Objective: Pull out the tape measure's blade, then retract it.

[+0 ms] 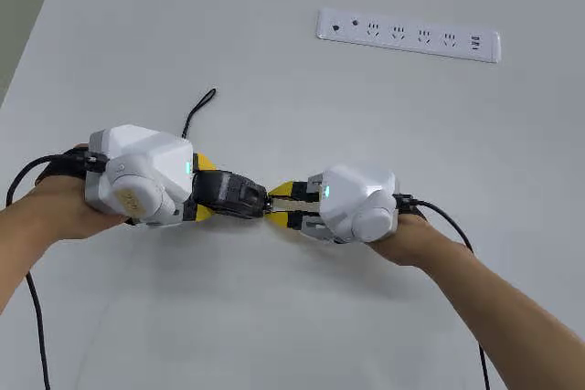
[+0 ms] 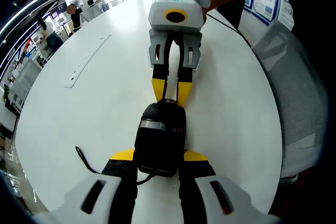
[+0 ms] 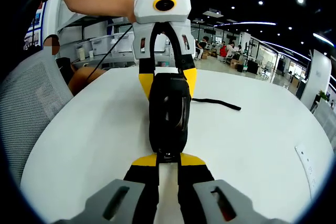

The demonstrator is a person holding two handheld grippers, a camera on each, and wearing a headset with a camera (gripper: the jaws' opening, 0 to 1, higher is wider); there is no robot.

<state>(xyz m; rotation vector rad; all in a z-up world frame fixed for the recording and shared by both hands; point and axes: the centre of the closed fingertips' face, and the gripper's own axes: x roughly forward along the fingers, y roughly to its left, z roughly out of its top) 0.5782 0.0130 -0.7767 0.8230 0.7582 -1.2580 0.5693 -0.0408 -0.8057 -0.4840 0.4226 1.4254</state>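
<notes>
1. The left gripper is partly closed, with its yellow-tipped jaws pressed against either side of the black tape measure and holding the case.
2. The right gripper meets it head-on. Its jaws are pinched almost together on the end of the blade, a pale strip lying between them.
3. Very little blade is out, and the right gripper's tips sit just beside the mouth of the case.
4. The tape measure is between the two grippers, low over the white desk, toward its near edge.
5. A thin black strap trails across the desk behind the left gripper.
6. A white power strip lies well apart, at the far right.
</notes>
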